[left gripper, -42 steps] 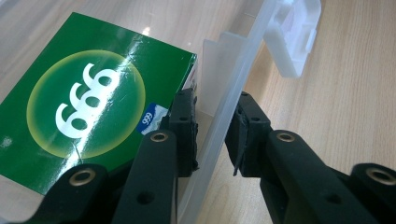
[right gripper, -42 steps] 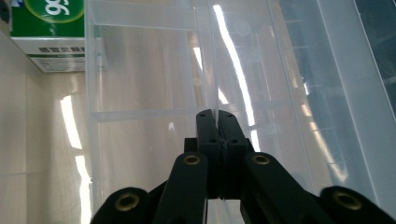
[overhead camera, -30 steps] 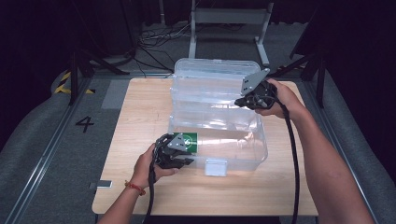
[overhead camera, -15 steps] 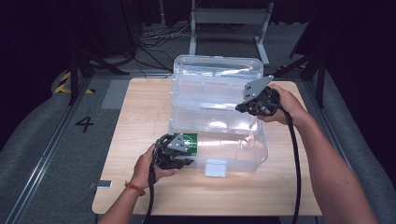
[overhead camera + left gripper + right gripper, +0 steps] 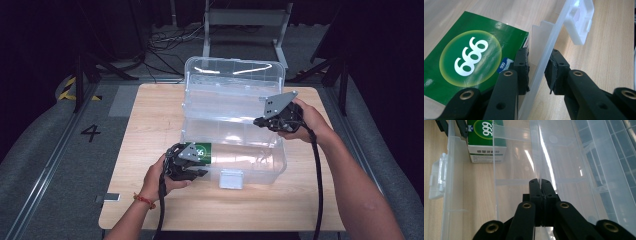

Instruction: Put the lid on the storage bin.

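A clear plastic storage box [image 5: 260, 165] stands on the wooden table with its lid [image 5: 230, 80] raised at the back. A green carton marked 999 [image 5: 202, 152] [image 5: 469, 57] [image 5: 486, 137] lies inside at the front left corner. My left gripper [image 5: 192, 167] [image 5: 540, 53] straddles the box's front wall, one pad inside beside the carton and one outside, both pressed on the wall. At the box's right side, my right gripper [image 5: 257, 121] [image 5: 539, 181] is shut on a thin clear edge of the lid, seen edge-on.
A white latch [image 5: 231, 179] [image 5: 579, 22] [image 5: 436, 177] hangs on the box's front wall. Bare wood [image 5: 150, 115] lies left of the box and along the table's front edge. Stands and cables cover the dark floor behind.
My right gripper has slid a little toward the near side and slightly down along the box's right side. The left hand and the carton stay put.
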### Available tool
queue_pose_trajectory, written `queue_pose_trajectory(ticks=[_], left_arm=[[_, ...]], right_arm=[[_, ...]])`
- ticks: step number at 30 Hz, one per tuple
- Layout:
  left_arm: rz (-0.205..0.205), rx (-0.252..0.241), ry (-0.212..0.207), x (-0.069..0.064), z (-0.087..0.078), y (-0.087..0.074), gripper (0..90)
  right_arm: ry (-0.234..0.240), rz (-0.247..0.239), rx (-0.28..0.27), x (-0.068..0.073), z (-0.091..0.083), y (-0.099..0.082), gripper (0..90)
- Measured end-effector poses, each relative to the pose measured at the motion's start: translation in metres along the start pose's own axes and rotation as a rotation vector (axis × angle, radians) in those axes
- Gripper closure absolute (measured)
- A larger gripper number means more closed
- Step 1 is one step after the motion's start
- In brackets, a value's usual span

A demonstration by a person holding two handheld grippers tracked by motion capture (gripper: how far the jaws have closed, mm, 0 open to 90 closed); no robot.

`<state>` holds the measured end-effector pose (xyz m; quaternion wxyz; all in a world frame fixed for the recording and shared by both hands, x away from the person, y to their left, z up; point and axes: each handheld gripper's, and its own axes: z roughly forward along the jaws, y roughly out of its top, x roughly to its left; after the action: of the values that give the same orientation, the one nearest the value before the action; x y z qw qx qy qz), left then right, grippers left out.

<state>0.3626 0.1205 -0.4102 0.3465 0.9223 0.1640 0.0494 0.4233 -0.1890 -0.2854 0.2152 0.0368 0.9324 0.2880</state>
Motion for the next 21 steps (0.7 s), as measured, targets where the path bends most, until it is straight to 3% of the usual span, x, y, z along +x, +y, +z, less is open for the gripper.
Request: queue_pose_trajectory(ticks=[9, 16, 21], left_arm=[[0.006, -0.012, -0.012, 0.001, 0.000, -0.001, 73.8], [0.023, -0.017, -0.008, 0.000, 0.000, -0.002, 74.1], [0.035, -0.022, -0.002, 0.000, 0.000, -0.002, 74.0]], right_arm=[[-0.023, 0.004, -0.038, 0.013, -0.003, -0.006, 89.1], [0.006, 0.023, -0.071, 0.021, -0.005, -0.013, 89.0], [-0.011, 0.026, -0.075, 0.029, -0.006, -0.016, 88.4]])
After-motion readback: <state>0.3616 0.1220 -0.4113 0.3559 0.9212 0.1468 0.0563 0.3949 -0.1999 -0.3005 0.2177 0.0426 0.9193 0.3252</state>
